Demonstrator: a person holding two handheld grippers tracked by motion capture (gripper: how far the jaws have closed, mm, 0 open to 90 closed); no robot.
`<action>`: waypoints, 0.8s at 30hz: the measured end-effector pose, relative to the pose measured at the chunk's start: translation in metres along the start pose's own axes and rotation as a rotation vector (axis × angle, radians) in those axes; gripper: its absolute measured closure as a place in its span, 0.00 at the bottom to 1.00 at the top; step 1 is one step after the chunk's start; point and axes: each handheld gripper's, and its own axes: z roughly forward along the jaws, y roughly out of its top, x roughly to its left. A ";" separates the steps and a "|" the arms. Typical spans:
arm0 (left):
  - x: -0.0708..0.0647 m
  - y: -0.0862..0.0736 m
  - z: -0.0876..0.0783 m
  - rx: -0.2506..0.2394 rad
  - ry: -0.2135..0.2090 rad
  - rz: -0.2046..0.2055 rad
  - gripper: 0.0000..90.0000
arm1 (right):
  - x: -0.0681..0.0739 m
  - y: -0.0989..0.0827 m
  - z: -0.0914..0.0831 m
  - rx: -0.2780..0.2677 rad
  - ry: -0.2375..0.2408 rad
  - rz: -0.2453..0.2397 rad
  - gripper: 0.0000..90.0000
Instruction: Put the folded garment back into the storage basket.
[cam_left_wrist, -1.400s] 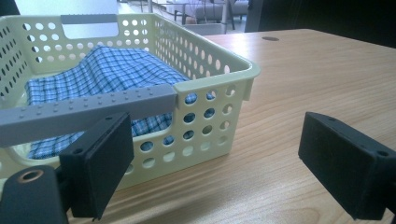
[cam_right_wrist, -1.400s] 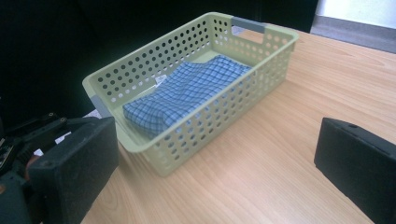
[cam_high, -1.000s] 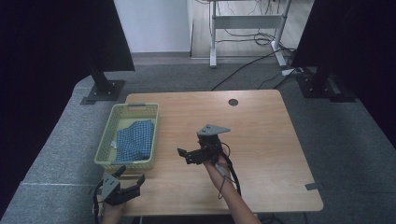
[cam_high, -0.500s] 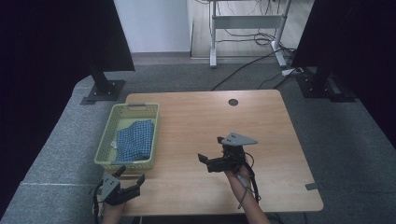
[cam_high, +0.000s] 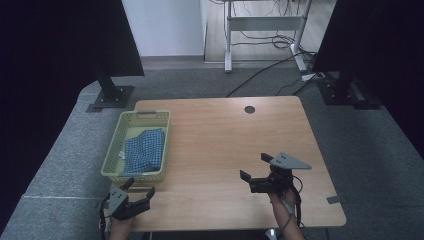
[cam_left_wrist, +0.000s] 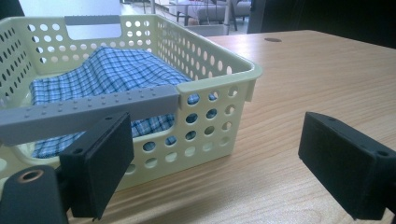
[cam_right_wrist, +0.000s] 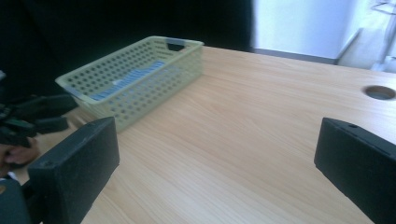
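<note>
High view shows the wooden table carrying a pale yellow basket near its left edge. Inside the basket lies a blue checked cloth, bunched toward its right wall. Just in front of the basket sits the left gripper, jaws wide and empty. Well to the basket's right, the right gripper is also spread wide, holding nothing.

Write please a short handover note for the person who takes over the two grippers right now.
Left gripper: open, empty, at the table's near-left corner just in front of the basket.
Right gripper: open, empty, above the table's near-right part, pointing toward the basket.
Blue checked cloth: lying inside the basket, crumpled, not folded.
Done: the cloth is in the basket.
Left: apparently nothing on the table to pick up; check whether the cloth needs tidying.
</note>
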 end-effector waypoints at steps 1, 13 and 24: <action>0.000 0.000 0.000 0.001 0.000 -0.001 0.12 | -0.003 -0.003 -0.004 -0.007 -0.010 0.003 0.00; 0.000 0.000 0.000 0.002 0.003 -0.002 0.12 | -0.034 -0.043 -0.041 -0.025 -0.088 0.039 0.00; 0.000 0.000 0.000 0.001 0.004 -0.004 0.12 | -0.063 -0.089 -0.058 0.022 -0.176 0.071 0.00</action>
